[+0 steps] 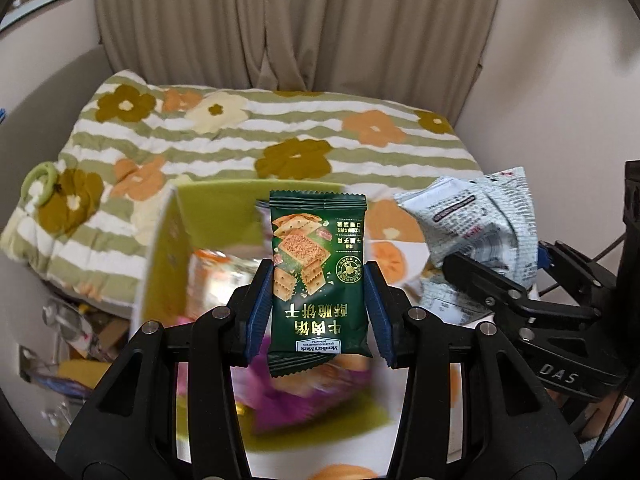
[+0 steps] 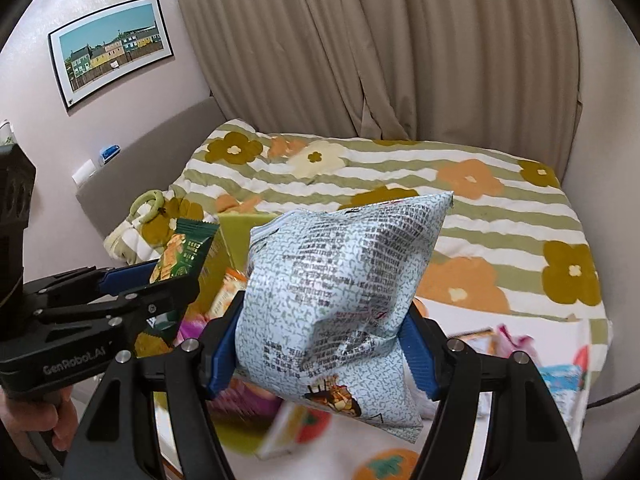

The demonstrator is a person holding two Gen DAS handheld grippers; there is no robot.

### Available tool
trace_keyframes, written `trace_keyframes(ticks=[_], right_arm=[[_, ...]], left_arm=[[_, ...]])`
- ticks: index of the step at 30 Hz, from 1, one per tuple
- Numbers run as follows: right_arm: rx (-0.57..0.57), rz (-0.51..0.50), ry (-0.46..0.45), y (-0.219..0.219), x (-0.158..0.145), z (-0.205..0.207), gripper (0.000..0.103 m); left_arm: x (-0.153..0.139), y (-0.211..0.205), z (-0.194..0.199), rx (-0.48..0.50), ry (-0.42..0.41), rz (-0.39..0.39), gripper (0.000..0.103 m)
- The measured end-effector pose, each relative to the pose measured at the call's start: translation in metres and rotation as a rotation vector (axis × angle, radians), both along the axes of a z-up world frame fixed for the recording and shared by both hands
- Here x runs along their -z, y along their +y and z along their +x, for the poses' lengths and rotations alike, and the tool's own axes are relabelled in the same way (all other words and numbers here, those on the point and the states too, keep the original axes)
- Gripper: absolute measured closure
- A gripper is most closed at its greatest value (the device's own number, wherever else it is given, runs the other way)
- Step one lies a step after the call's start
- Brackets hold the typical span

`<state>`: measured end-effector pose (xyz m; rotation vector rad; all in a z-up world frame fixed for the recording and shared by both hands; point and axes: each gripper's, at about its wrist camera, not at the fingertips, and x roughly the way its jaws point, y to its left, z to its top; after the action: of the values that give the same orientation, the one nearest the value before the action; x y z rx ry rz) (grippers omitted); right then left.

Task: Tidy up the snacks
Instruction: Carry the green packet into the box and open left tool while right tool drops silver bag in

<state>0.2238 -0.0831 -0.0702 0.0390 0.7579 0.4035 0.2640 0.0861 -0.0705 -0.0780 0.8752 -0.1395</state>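
Observation:
My left gripper [image 1: 319, 312] is shut on a dark green cracker packet [image 1: 318, 264], held upright above the bed. The same packet [image 2: 184, 256] shows in the right wrist view, in the left gripper [image 2: 176, 280] at the left. My right gripper [image 2: 322, 344] is shut on a puffy pale blue-grey snack bag [image 2: 340, 280] that bulges between the blue pads. In the left wrist view this bag [image 1: 480, 216] and the right gripper [image 1: 492, 284] are at the right. Below lies a green box [image 1: 208, 216] with several blurred snack packs [image 1: 216, 276] inside.
A flowered, striped quilt [image 1: 280, 128] covers the bed, with beige curtains [image 2: 380, 48] behind. Loose snack packs [image 2: 560, 376] lie on the bed at the right. A framed picture [image 2: 112, 48] hangs on the wall. A hand [image 2: 36, 420] holds the left gripper's handle. Clutter [image 1: 72, 340] sits beside the bed.

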Motion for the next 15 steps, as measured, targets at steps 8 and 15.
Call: trace_keyframes(ticks=[8, 15], right_arm=[[0.053, -0.008, 0.045, 0.055, 0.019, 0.033, 0.037], [0.096, -0.026, 0.113, 0.07, 0.048, 0.048, 0.037]], left_arm=[[0.04, 0.063, 0.071, 0.054, 0.083, 0.027, 0.062], [0.081, 0.081, 0.104, 0.055, 0.145, 0.04, 0.022]])
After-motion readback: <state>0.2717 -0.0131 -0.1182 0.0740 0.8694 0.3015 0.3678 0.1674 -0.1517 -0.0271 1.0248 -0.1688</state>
